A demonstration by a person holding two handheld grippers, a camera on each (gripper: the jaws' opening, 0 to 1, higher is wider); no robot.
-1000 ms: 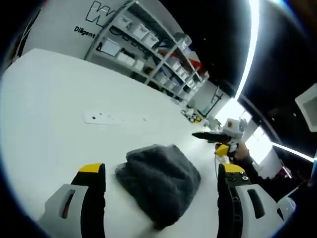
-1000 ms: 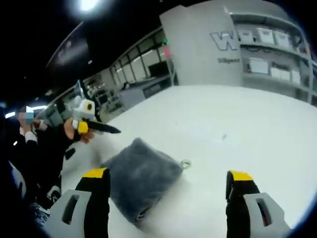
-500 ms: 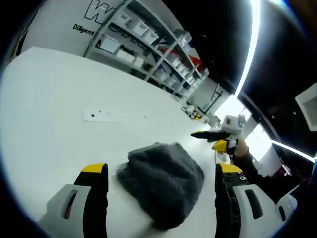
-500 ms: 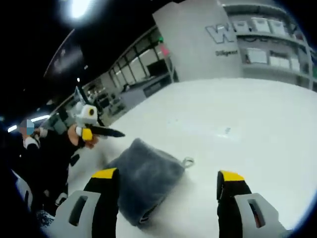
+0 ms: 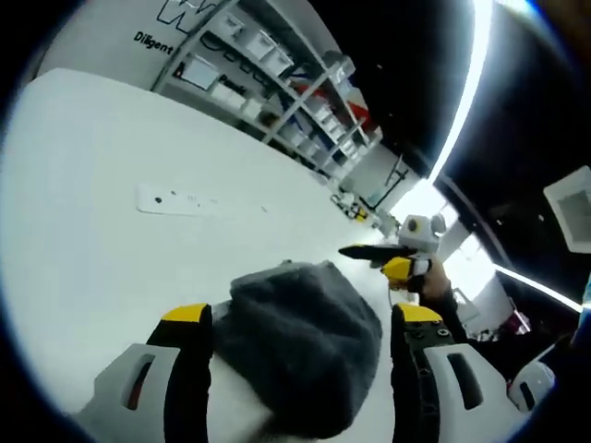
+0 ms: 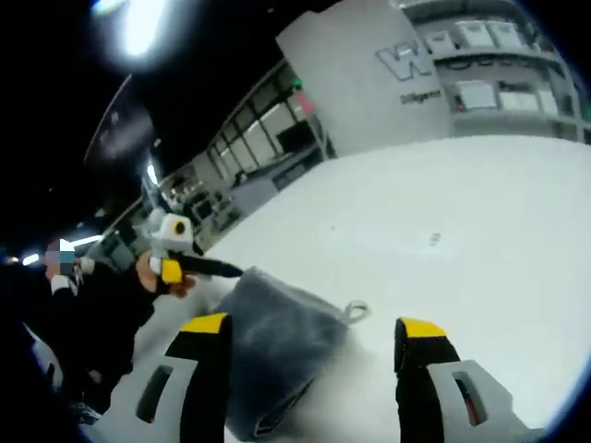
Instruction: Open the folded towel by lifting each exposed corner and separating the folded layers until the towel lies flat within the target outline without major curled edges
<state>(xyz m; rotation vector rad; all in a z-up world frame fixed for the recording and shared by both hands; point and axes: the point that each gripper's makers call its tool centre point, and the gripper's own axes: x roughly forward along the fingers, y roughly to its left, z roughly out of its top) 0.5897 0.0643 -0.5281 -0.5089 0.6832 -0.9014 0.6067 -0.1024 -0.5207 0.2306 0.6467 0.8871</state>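
On the white table (image 5: 83,231), near its edge, lies the folded grey towel (image 5: 309,346), bunched into a thick plush block; layers not yet separated. Small hanging loop (image 6: 356,312) sticks out at one corner, resting on the table.

Left gripper (image 5: 300,318): jaws spread wide, yellow-tipped, one on each side of the towel and raised slightly above it; contact with the fabric cannot be confirmed.

Right gripper (image 6: 312,325): jaws likewise spread; towel sits toward its left jaw, the loop in the gap between the two. Seen from the left gripper view, it is held in a hand (image 5: 434,288) just beyond the towel.

Background: shelving with bins (image 5: 277,88) along the far wall; pale strip with dots (image 5: 180,200) on the table, well apart from the towel.
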